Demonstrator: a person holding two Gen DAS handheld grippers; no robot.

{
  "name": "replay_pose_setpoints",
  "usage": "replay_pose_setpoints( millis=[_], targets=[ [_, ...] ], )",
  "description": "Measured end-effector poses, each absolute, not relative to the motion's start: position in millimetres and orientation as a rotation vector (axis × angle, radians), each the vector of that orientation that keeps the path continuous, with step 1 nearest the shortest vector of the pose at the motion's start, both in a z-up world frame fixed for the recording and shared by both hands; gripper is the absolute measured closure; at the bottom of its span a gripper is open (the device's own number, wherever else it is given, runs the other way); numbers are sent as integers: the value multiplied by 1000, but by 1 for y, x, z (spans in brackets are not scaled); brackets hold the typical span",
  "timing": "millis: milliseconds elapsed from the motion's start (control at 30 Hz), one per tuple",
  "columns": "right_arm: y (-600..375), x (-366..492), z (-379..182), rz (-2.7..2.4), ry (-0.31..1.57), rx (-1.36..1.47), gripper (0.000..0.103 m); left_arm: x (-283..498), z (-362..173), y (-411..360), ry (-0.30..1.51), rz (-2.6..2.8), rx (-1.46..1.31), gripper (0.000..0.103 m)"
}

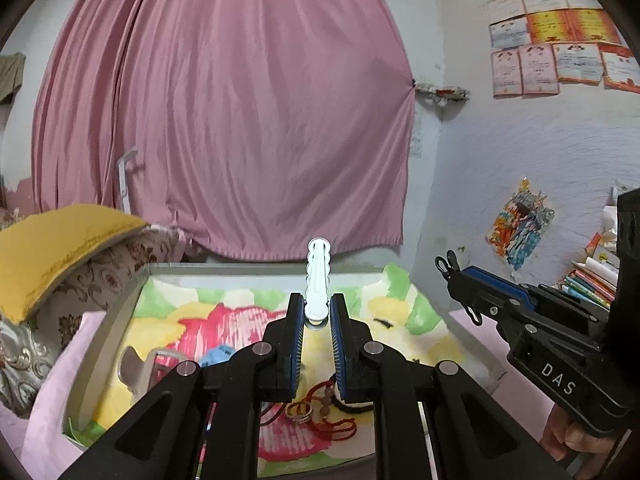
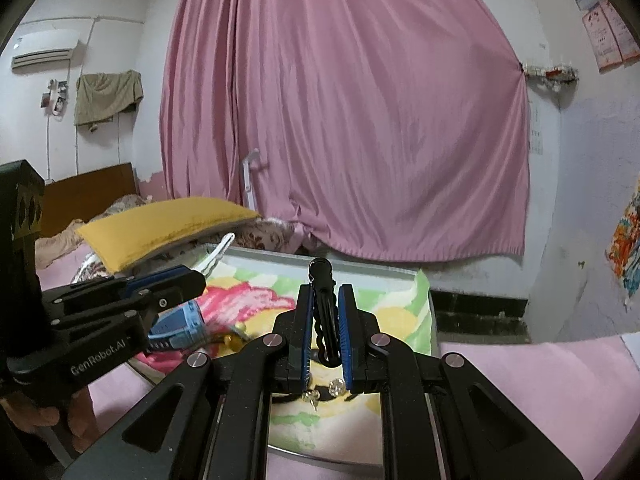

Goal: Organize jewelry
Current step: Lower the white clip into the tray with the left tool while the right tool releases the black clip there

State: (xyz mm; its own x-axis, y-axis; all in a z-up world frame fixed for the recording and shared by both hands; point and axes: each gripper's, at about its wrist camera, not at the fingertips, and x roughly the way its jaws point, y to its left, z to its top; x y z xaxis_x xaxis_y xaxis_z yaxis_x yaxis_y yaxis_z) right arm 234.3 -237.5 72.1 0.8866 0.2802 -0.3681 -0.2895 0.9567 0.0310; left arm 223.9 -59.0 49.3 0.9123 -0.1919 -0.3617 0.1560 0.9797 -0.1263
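Observation:
My left gripper (image 1: 317,299) is shut on a white wavy hair clip (image 1: 318,276) that stands upright above the grey tray (image 1: 114,316). My right gripper (image 2: 325,291) is shut on a black hair clip (image 2: 322,304), also held over the tray (image 2: 360,267). In the left wrist view the right gripper (image 1: 456,280) is off to the right with the black clip (image 1: 447,266) at its tip. The right wrist view shows the left gripper (image 2: 196,276) at the left with the white clip (image 2: 218,252). A red cord bracelet (image 1: 332,420), rings (image 1: 301,411) and small gem earrings (image 2: 335,386) lie on the tray's colourful cloth.
A blue plastic item (image 2: 180,324) and a clear grey piece (image 1: 138,364) also lie in the tray. A yellow cushion (image 1: 56,248) sits left of it, a pink curtain (image 1: 224,120) hangs behind. Books (image 1: 588,280) are stacked at right. The tray rests on a pink sheet (image 2: 540,380).

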Motion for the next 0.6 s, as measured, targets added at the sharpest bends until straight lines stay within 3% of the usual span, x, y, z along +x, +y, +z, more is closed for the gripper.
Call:
replay_pose_setpoints(
  millis=[600],
  targets=[
    [-241, 271, 37, 325, 664, 23, 92, 249, 23, -59, 622, -215, -102, 90]
  ],
)
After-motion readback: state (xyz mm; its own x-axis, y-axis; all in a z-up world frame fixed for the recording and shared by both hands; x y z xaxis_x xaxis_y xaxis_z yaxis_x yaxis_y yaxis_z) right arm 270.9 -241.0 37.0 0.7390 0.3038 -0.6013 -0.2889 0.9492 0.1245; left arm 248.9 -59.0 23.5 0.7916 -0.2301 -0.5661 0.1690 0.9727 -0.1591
